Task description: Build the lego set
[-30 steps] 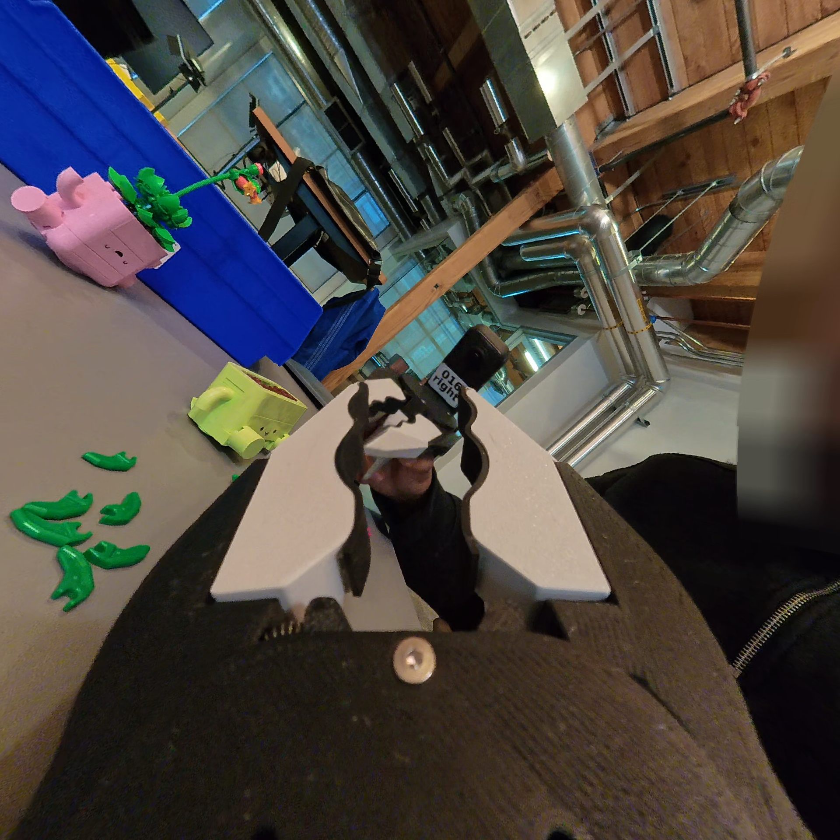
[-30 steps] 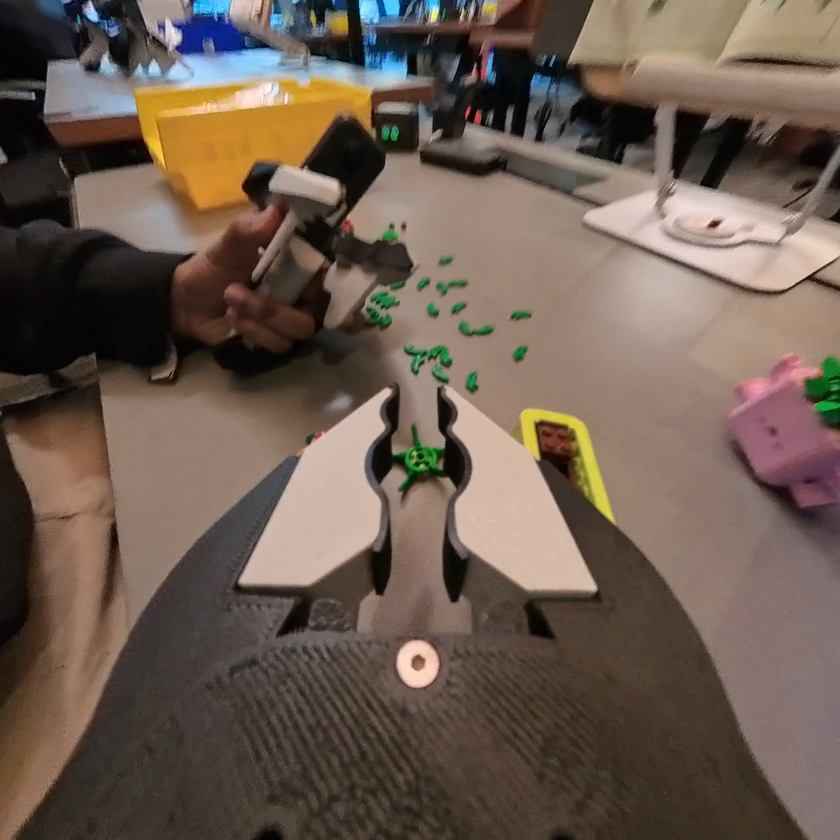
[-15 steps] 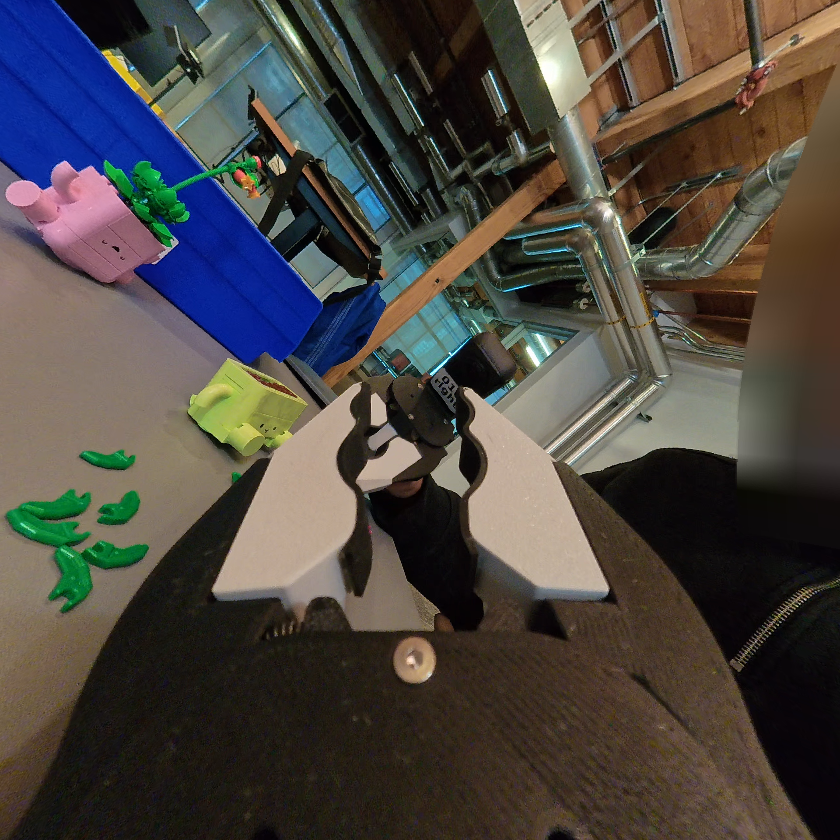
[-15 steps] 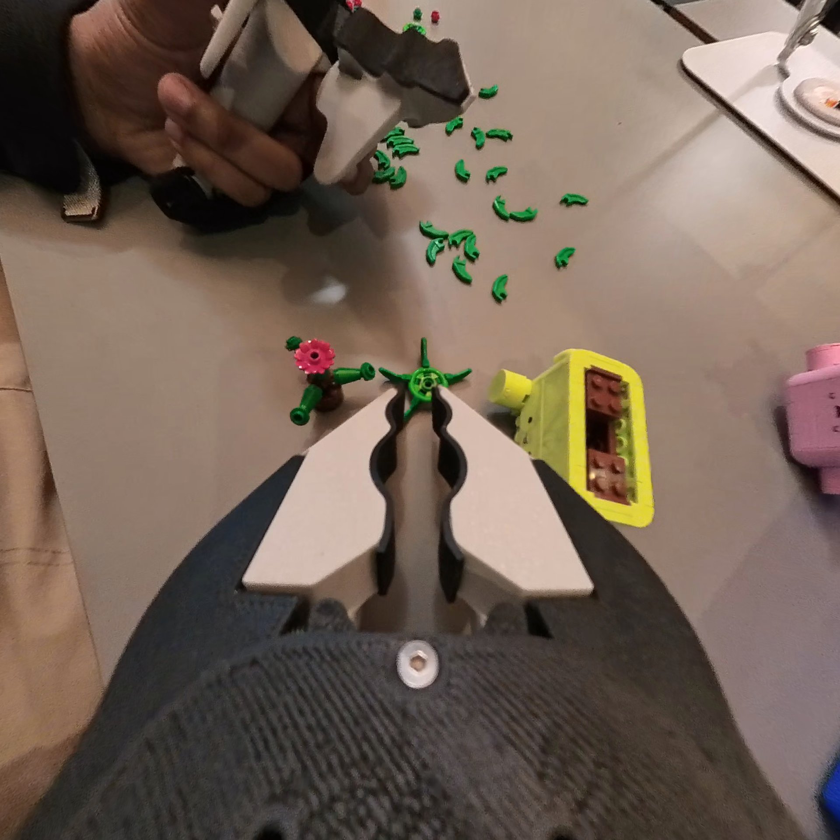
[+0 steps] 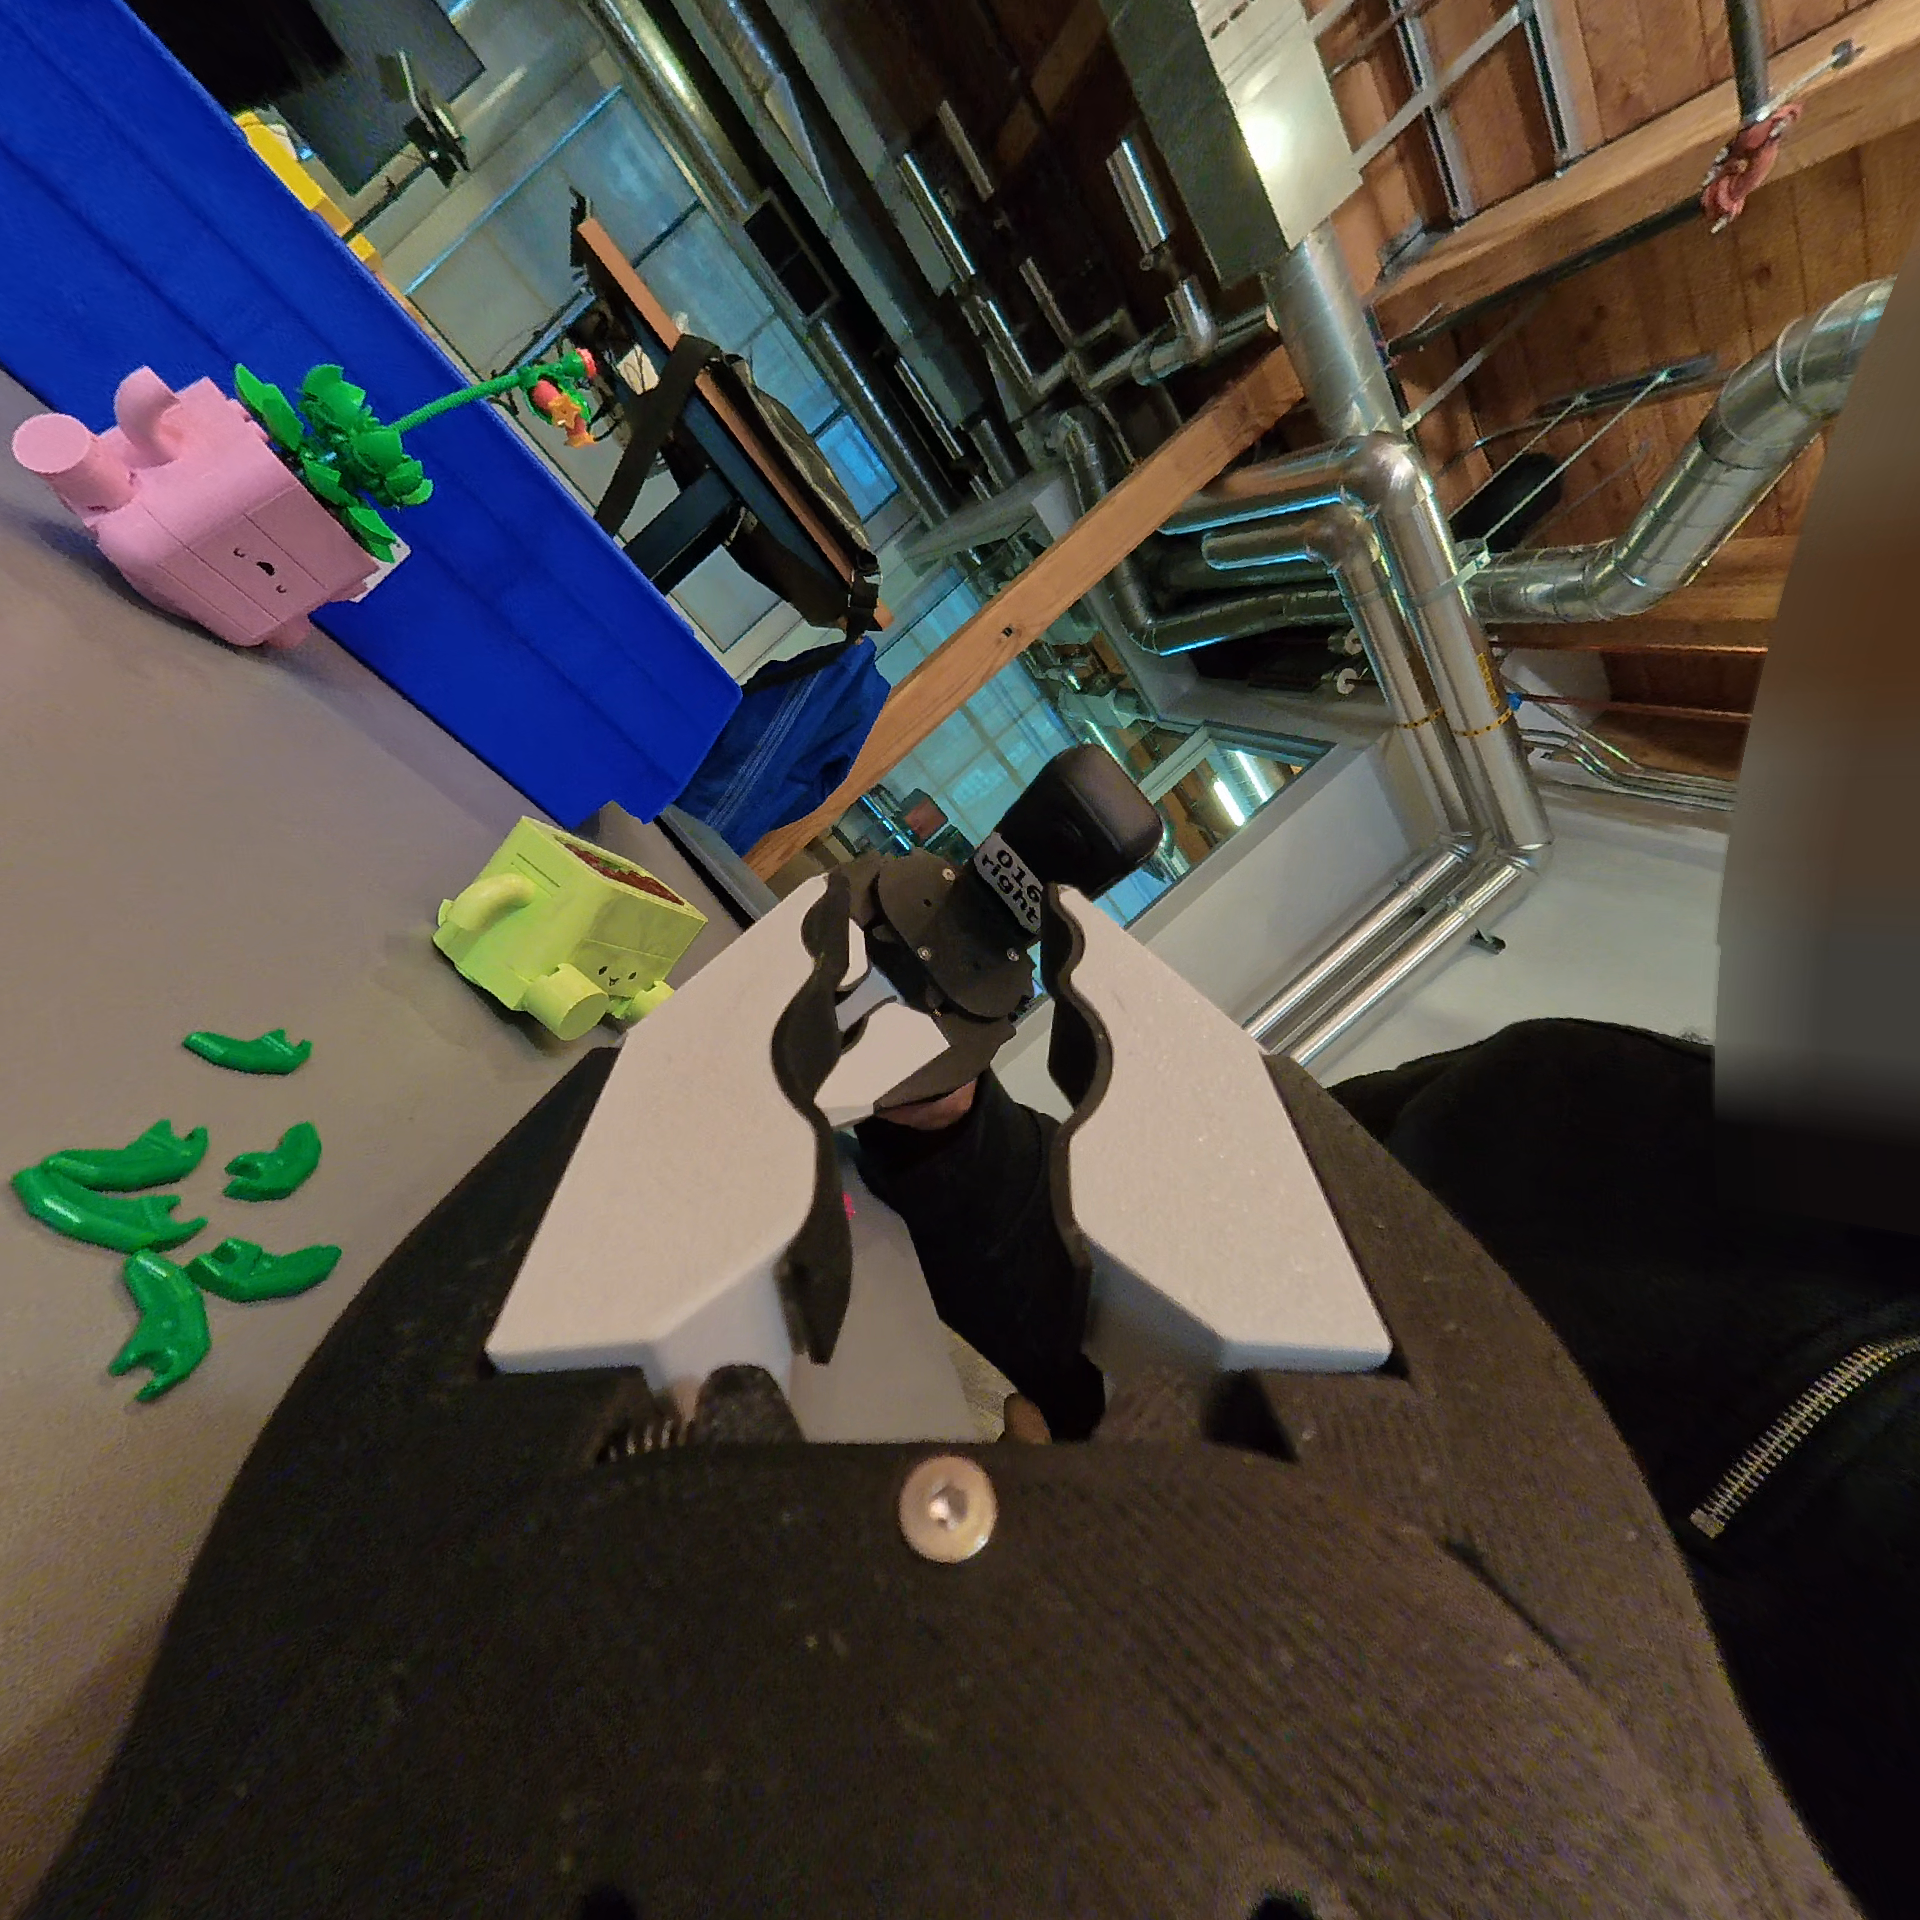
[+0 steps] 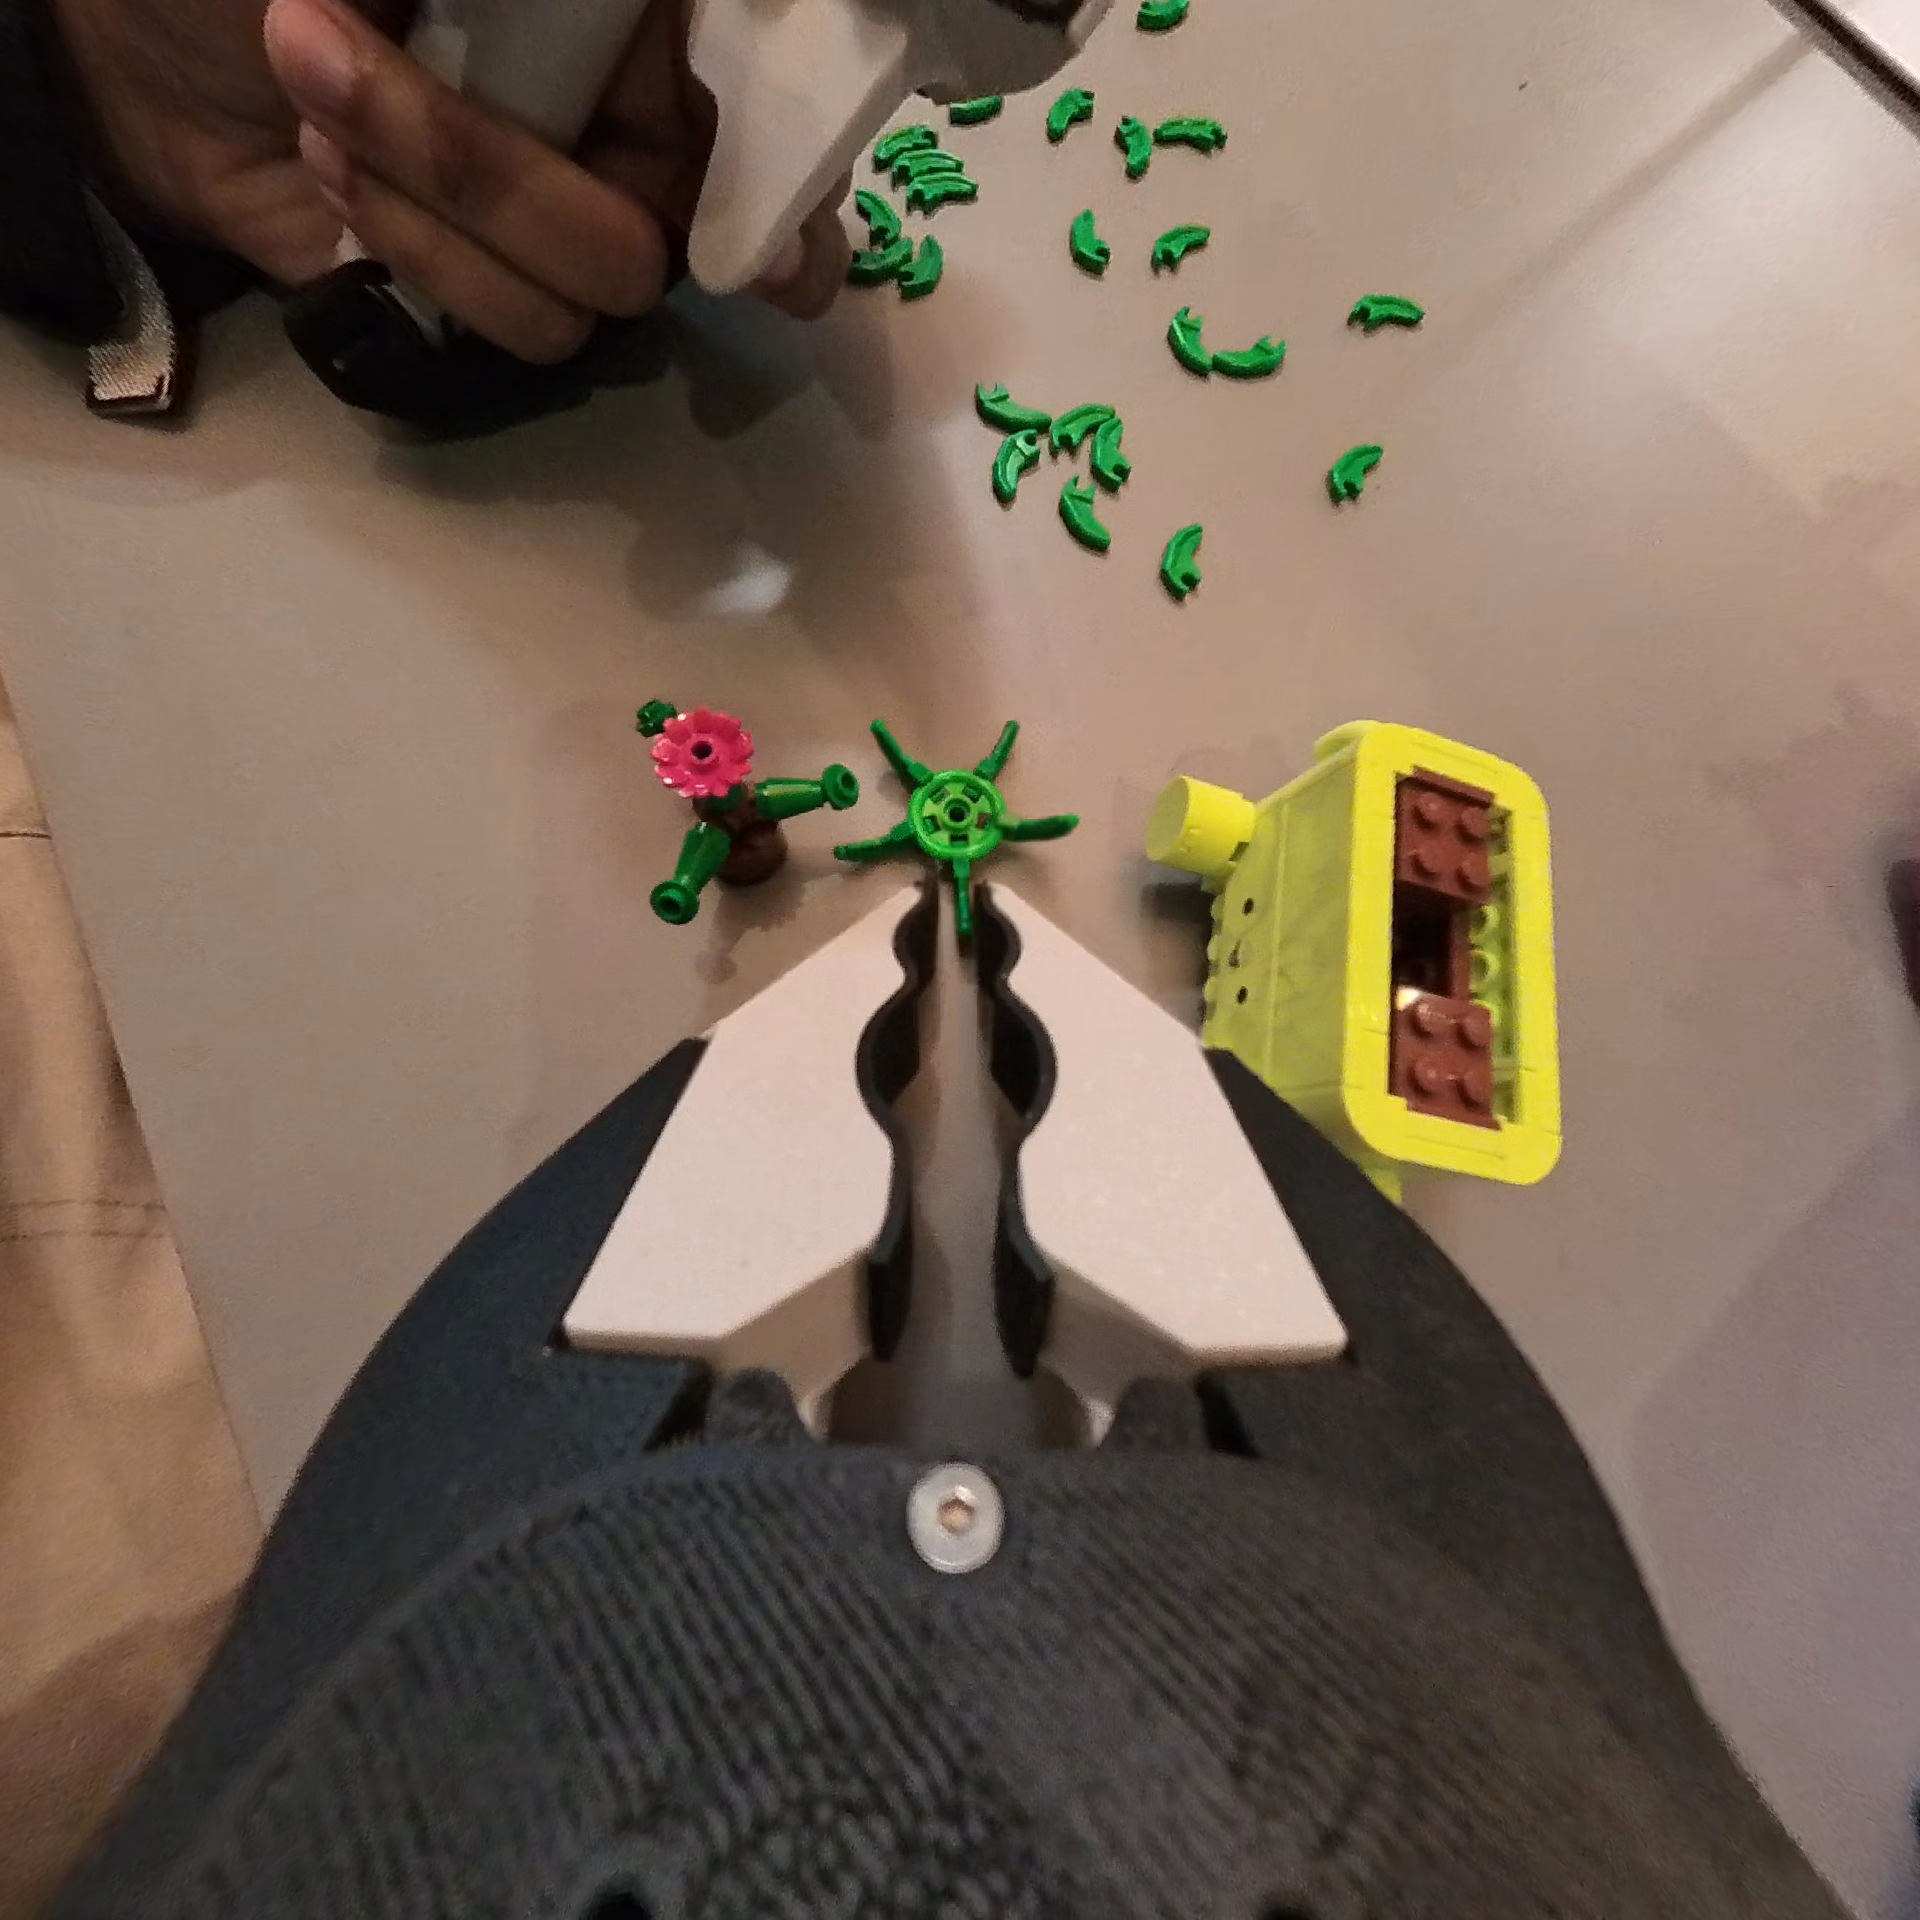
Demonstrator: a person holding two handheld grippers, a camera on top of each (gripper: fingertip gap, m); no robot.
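In the right wrist view a green star-shaped leaf piece (image 6: 951, 816) lies flat on the grey table. My right gripper (image 6: 956, 891) points down at it, jaws a narrow gap apart, with one spike of the star between the tips. A pink flower on green stems (image 6: 707, 800) lies just left of the star. A lime-green pot (image 6: 1382, 956), with brown bricks inside, lies just right of it. My left gripper (image 5: 945, 904) is open and empty, held above the table and tilted upward. It also shows at the top of the right wrist view (image 6: 790, 156), held by a hand (image 6: 436, 177).
Several loose green leaf pieces (image 6: 1081, 457) are scattered beyond the star; some also show in the left wrist view (image 5: 156, 1216). A pink pot with a green plant (image 5: 208, 540) stands before a blue bin (image 5: 312, 364). The lime-green pot also shows in that view (image 5: 566, 945). The gap from one gripper's tips to the other's is roughly 12 centimetres.
My right gripper has tilted down and moved in on the green star piece, and its jaws have narrowed around one spike. The left gripper has barely moved.
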